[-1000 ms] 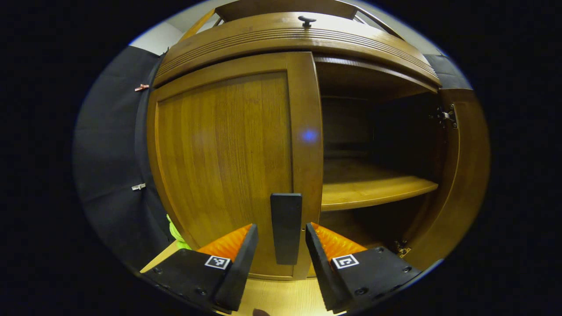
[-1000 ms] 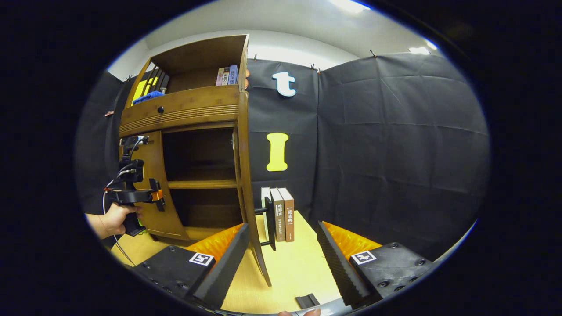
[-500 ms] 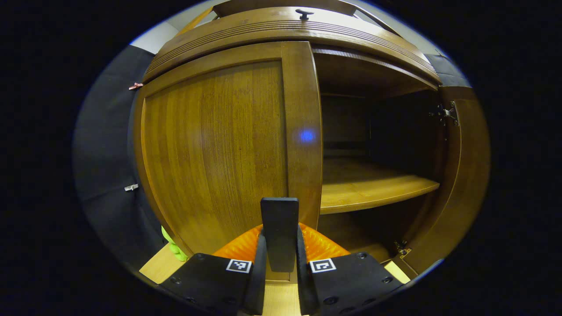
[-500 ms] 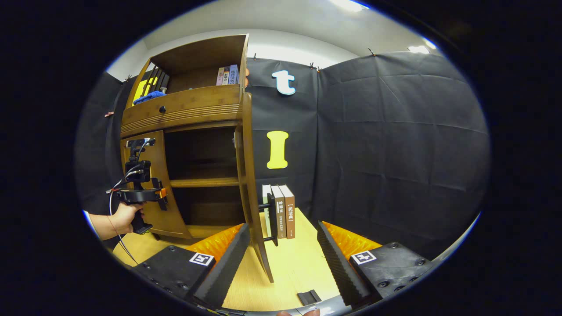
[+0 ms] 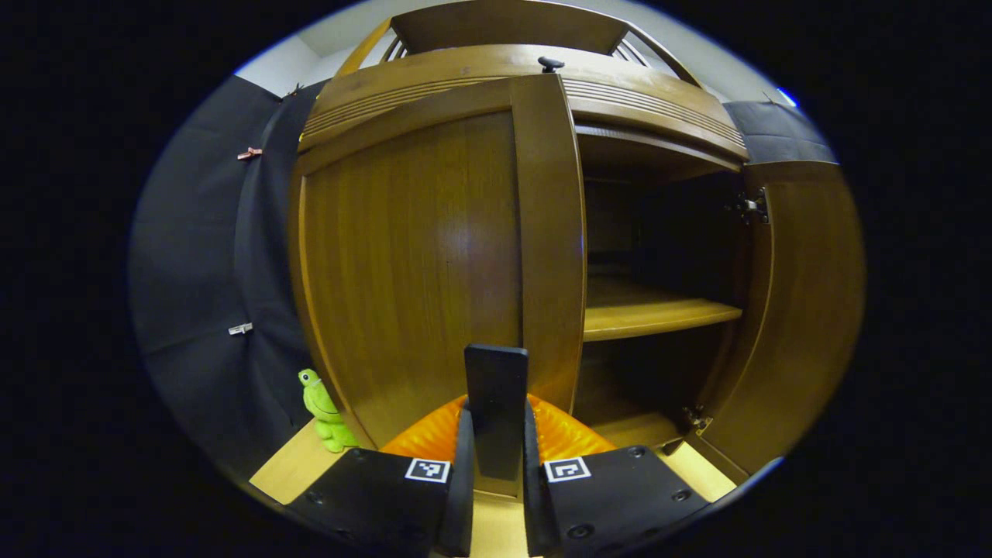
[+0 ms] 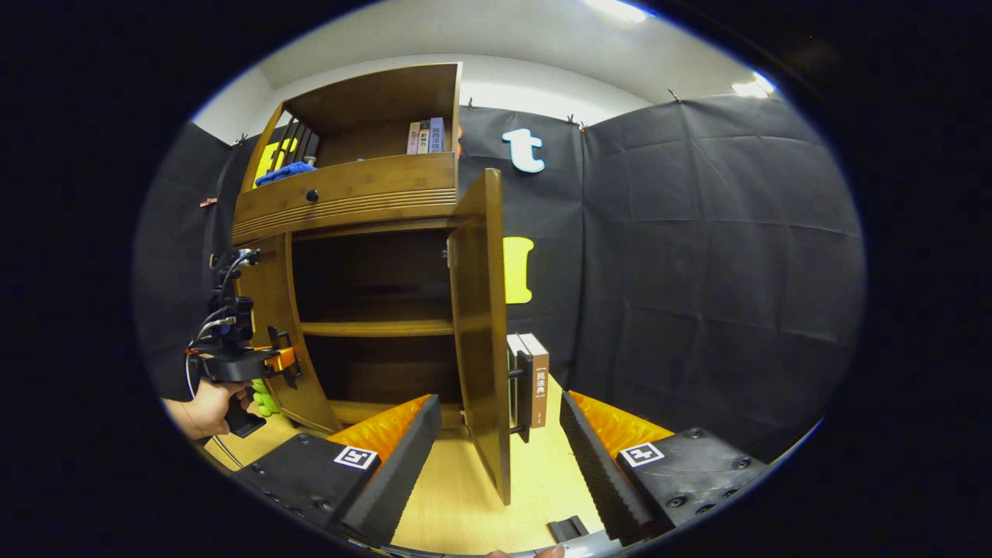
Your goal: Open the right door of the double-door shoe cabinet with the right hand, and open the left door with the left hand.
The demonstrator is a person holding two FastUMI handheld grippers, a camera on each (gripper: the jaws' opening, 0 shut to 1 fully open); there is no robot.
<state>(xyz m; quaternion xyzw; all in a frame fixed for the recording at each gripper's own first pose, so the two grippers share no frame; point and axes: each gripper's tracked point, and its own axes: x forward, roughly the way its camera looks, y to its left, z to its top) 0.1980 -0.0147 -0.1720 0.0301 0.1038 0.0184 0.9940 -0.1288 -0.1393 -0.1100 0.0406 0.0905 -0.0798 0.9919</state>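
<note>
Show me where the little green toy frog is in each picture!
Left gripper view: the green toy frog stands at lower left, on the floor beside the cabinet's left door.
Right gripper view: a bit of it peeks out at lower left, behind the far-off left gripper.
Shared landmark: the cabinet's middle shelf.

Only writing I can spot: white characters on the brown hardback book's spine [image 6: 537,384], up between the right gripper's [image 6: 500,403] jaws, too tiny to read.

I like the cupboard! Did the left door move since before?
Yes. The left door has swung out toward the camera; its top edge now overlaps the drawer front.
</note>
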